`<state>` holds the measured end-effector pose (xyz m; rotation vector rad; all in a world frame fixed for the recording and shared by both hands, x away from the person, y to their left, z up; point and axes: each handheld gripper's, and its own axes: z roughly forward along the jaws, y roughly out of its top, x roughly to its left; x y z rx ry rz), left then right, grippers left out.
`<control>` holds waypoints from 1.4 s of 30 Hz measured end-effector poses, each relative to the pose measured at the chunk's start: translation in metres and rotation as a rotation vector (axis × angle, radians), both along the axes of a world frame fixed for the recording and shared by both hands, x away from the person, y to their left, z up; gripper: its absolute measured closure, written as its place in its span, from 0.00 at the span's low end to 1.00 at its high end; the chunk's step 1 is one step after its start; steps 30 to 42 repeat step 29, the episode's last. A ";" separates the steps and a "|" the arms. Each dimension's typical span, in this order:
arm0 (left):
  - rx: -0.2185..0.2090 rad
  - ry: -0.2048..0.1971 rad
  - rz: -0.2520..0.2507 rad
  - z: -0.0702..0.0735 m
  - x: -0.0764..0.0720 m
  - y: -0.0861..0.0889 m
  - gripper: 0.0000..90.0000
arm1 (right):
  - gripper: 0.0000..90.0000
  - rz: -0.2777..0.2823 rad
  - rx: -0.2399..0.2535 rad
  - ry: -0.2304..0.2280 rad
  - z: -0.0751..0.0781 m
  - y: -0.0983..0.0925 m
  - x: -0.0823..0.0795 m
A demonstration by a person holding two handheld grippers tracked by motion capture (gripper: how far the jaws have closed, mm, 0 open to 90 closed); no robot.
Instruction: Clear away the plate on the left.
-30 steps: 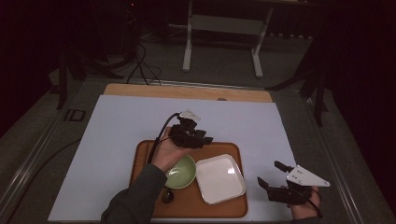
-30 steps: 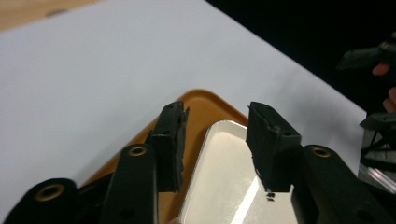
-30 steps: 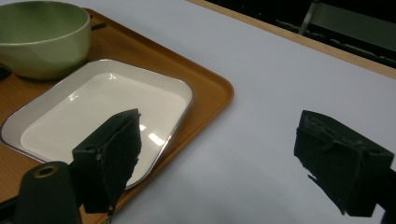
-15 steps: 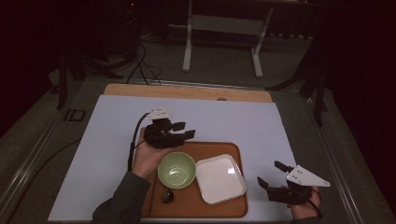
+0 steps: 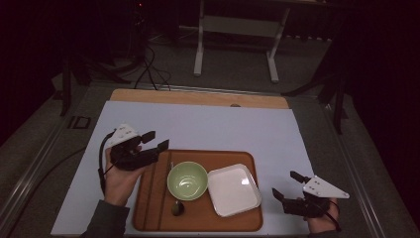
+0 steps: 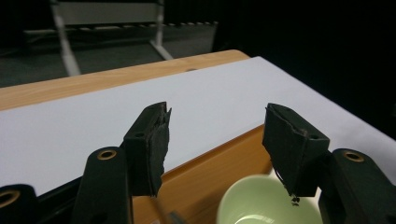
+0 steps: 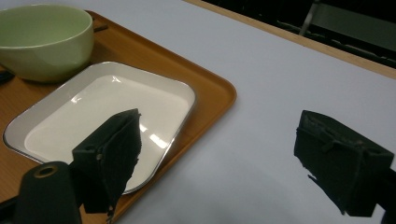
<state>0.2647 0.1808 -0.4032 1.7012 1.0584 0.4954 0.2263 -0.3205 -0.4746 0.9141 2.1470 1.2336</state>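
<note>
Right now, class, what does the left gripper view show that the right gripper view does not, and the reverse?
Left gripper view: the left gripper, whose jaws have just been opening with nothing between them. Right gripper view: the right gripper, open, and the white plate. Shared: the green bowl, the tray and the white sheet.

A brown wooden tray (image 5: 198, 220) lies on the pale sheet covering the table (image 5: 208, 129), carrying a round pale-green bowl (image 5: 187, 180), a square white dish (image 5: 234, 189) just beside it at its 3 o'clock, and a small dark olive-like object (image 5: 177, 208) at the bowl's 7 o'clock. The left gripper (image 5: 154, 141) hangs over the tray's 9 o'clock edge, jaws just opened wider with nothing between them. The right gripper (image 5: 287, 185) sits off the tray at 3 o'clock, jaws apart and empty.
</note>
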 end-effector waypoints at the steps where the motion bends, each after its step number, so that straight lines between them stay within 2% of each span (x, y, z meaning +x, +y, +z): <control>1: 0.018 -0.008 0.019 -0.002 -0.004 0.005 0.46 | 0.16 0.001 0.000 0.000 0.000 0.000 0.000; 4: 0.054 -0.005 0.069 -0.009 -0.012 0.019 0.46 | 0.16 0.002 0.000 0.002 0.000 0.001 0.000; 9: 0.115 0.004 0.113 -0.022 -0.026 0.039 0.46 | 0.16 0.001 0.002 0.003 0.000 0.000 0.001; 12: 0.131 0.006 0.147 -0.030 -0.034 0.051 0.46 | 0.16 -0.004 0.006 0.006 0.000 -0.001 0.001; 19: 0.111 0.053 0.255 -0.051 -0.052 0.080 0.46 | 0.16 -0.006 0.008 0.002 0.001 -0.002 0.002; 25: 0.131 0.093 0.329 -0.067 -0.065 0.097 0.46 | 0.16 -0.018 0.015 0.005 0.000 -0.006 0.002; 29: 0.108 0.102 0.360 -0.070 -0.066 0.109 0.45 | 0.16 -0.022 0.018 0.002 0.000 -0.008 0.003; 42: 0.108 0.102 0.360 -0.070 -0.066 0.109 0.45 | 0.16 -0.022 0.018 0.002 0.000 -0.008 0.003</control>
